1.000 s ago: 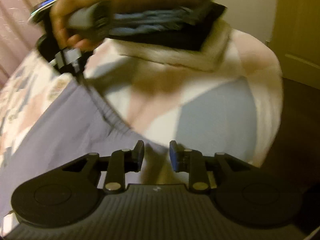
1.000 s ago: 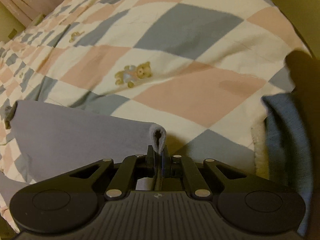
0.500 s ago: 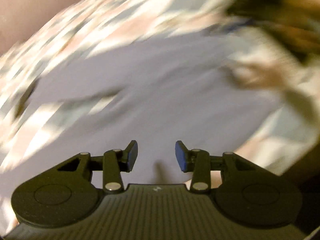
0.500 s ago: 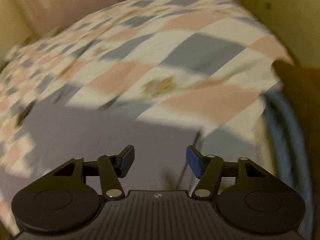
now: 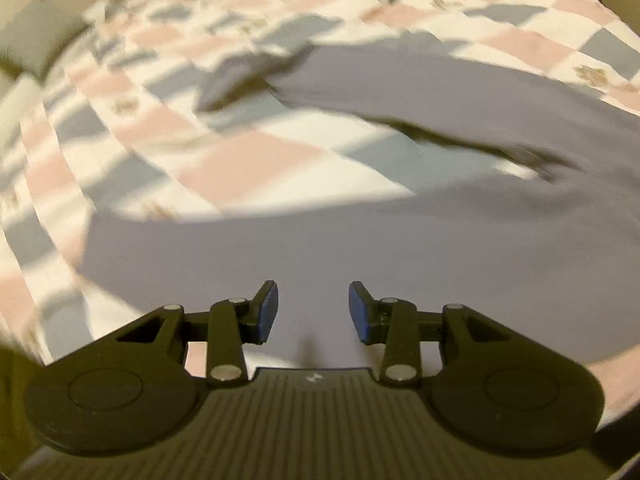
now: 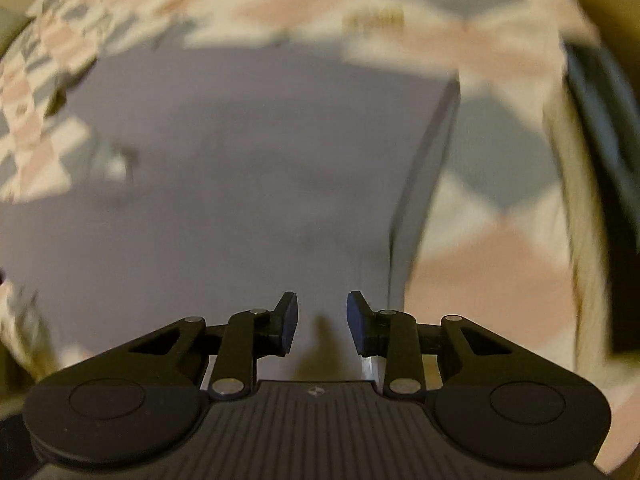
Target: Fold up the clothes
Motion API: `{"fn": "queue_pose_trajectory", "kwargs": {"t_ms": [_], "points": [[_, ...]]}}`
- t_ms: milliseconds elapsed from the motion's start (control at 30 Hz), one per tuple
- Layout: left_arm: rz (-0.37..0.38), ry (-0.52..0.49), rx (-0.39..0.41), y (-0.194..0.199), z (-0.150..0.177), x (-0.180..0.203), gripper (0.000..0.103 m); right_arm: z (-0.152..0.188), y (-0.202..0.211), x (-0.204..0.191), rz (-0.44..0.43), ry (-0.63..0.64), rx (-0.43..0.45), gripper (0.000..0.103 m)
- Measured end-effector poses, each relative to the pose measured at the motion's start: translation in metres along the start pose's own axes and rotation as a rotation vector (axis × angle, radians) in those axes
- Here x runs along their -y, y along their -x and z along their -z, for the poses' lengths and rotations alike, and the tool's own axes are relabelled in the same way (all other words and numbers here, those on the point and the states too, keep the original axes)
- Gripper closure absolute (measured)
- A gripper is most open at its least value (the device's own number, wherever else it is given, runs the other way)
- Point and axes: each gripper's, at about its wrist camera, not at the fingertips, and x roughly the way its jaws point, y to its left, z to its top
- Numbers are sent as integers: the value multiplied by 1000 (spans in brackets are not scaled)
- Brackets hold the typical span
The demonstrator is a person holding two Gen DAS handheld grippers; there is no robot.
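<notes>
One lavender garment (image 5: 400,248) lies spread flat on the checked bed quilt (image 5: 248,168), likely so its edges can be picked up for a fold. It fills the view just ahead of the left tool (image 5: 313,312), whose jaws stand partly apart and empty. The right tool (image 6: 322,322), jaws closing on nothing, hovers over the same cloth (image 6: 240,184) near its straight right edge. A stack of clothes (image 6: 600,152) sits far right.
</notes>
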Motion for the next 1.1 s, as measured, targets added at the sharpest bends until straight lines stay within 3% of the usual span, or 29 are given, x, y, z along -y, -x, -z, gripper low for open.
{"fn": "queue_pose_trajectory", "kwargs": {"t_ms": [133,200,333,467,567,667,833,867,900,933,1000,1100], "points": [[-68,-217,123,-34,-33,-56,67,-42,5,-42,33,-50,118,68],[-94,-375,192,-60,-50,-81,66,-53,5,-74,35,-96,156,66],[-102,-653,306,-119,-75,-113,66,-57,-15,-164,35,-177,161,64],[-73,-845,386,-181,-96,-132,65,-73,-43,-254,-12,-278,119,63],[-80,-959,436,-222,-106,-135,65,-81,-56,-300,-13,-346,124,60],[-72,-1003,455,-252,-117,-133,64,-82,-60,-328,-23,-389,125,52],[-78,-1124,424,-303,-122,-130,66,-86,-71,-344,18,-427,82,52],[-78,-1134,413,-308,-126,-131,86,-87,-73,-346,22,-437,75,51],[-65,-1121,406,-308,-133,-136,98,-89,-76,-346,29,-445,69,49],[-42,-1090,409,-303,-144,-142,100,-90,-79,-349,39,-450,63,47],[-14,-1014,462,-287,-176,-158,100,-93,-85,-348,51,-454,48,46],[4,-874,525,-266,-248,-181,96,-98,-92,-344,60,-474,32,45]]}}
